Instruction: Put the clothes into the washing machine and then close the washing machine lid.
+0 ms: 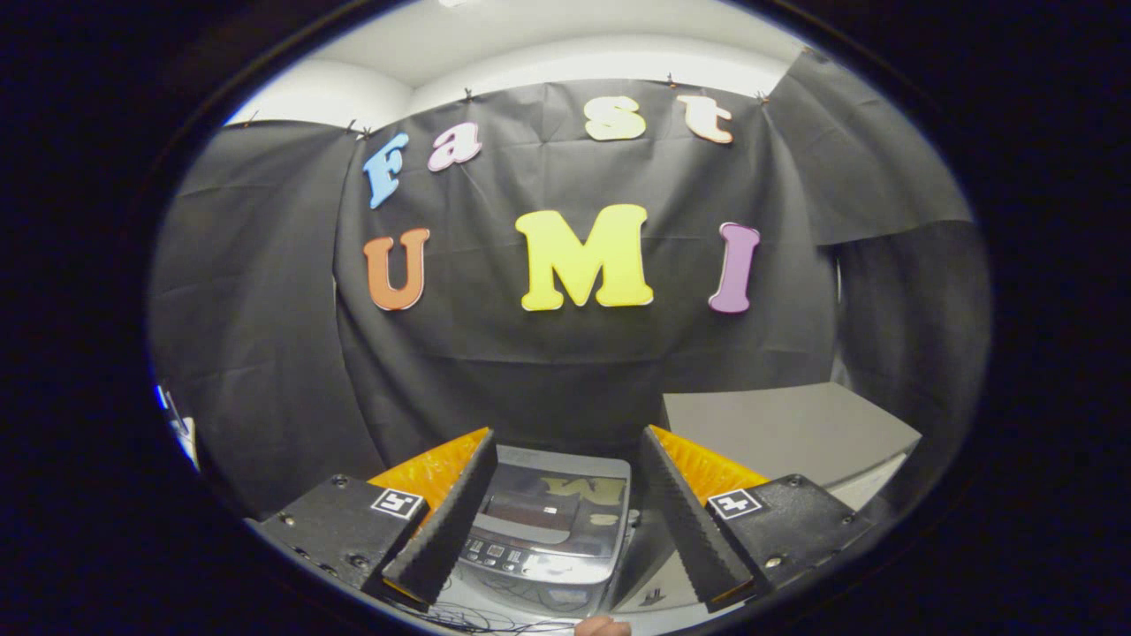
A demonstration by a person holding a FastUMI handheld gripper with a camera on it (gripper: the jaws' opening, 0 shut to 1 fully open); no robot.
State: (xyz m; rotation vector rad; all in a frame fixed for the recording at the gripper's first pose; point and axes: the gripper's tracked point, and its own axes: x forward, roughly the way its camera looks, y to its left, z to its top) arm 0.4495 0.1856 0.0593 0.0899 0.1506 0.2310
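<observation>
A small grey top-loading washing machine (552, 517) stands below and just ahead of my fingers, seen in the gap between them. Its glossy lid (565, 495) lies flat and shut, with a button panel (508, 556) along its near edge. My gripper (565, 442) hovers above the machine, open wide with nothing between its fingers. No clothes are visible.
A grey box or table top (786, 433) sits to the right of the machine, beyond my right finger. Thin cables (477, 614) lie in front of the machine. A fingertip of a person's hand (603, 626) peeks in at the near edge. Black cloth forms the back wall.
</observation>
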